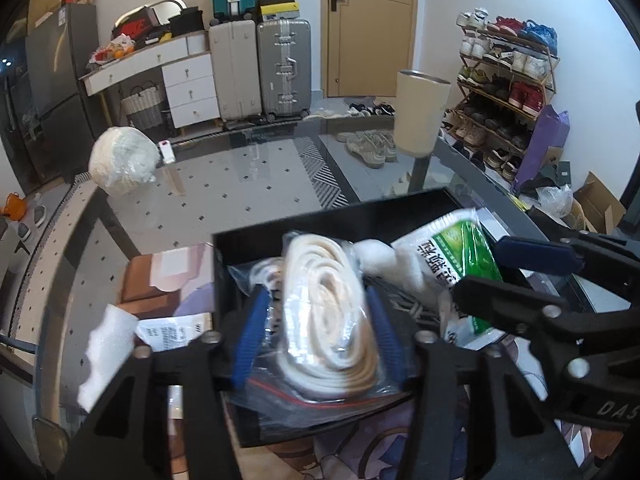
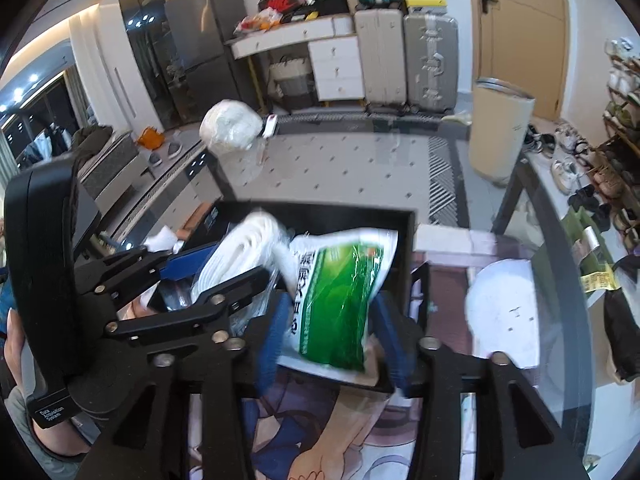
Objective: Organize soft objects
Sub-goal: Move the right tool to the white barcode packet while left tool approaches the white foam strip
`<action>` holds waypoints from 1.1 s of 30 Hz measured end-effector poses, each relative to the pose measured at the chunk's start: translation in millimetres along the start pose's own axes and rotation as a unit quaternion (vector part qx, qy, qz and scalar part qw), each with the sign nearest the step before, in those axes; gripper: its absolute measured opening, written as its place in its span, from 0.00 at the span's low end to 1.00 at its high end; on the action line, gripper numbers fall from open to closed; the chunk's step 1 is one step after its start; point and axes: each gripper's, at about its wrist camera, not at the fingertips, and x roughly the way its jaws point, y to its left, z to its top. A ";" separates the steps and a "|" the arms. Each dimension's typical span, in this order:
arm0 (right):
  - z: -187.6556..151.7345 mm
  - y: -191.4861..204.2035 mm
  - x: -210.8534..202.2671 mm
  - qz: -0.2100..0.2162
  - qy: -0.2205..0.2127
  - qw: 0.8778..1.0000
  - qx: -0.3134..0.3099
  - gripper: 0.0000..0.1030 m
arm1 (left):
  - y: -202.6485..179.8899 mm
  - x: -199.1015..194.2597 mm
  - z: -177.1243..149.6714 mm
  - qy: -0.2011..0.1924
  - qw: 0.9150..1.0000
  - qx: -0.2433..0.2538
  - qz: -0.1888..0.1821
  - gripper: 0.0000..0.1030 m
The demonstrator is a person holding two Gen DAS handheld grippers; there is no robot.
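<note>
Two grippers over the black box [image 1: 224, 264] at the desk's near edge: left gripper [image 1: 316, 332] released around the rope coil [image 1: 324, 320]; right gripper [image 2: 332, 334] apparently released around the green packet [image 2: 340, 300]; far desk open.

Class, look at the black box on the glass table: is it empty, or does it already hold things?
Not empty. The black box holds a bagged coil of white rope and a green-and-white packet.

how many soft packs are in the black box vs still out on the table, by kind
In the black box:
bagged rope coil: 1
green and white pack: 1
On the glass table:
white wrapped bundle: 1
Total: 3
</note>
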 end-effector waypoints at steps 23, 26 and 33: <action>32.1 195.9 41.3 0.084 0.057 0.995 -0.021 0.57 | 178.7 -37.6 -35.9 0.102 0.991 -0.068 0.053 0.65; 30.0 196.9 62.8 0.065 0.084 0.994 0.005 0.56 | 177.8 -27.3 -40.7 0.114 0.990 -0.066 0.050 0.65; 32.4 196.6 86.6 0.031 0.105 0.994 0.022 0.54 | 169.9 -6.5 -41.0 0.126 0.989 -0.069 0.021 0.64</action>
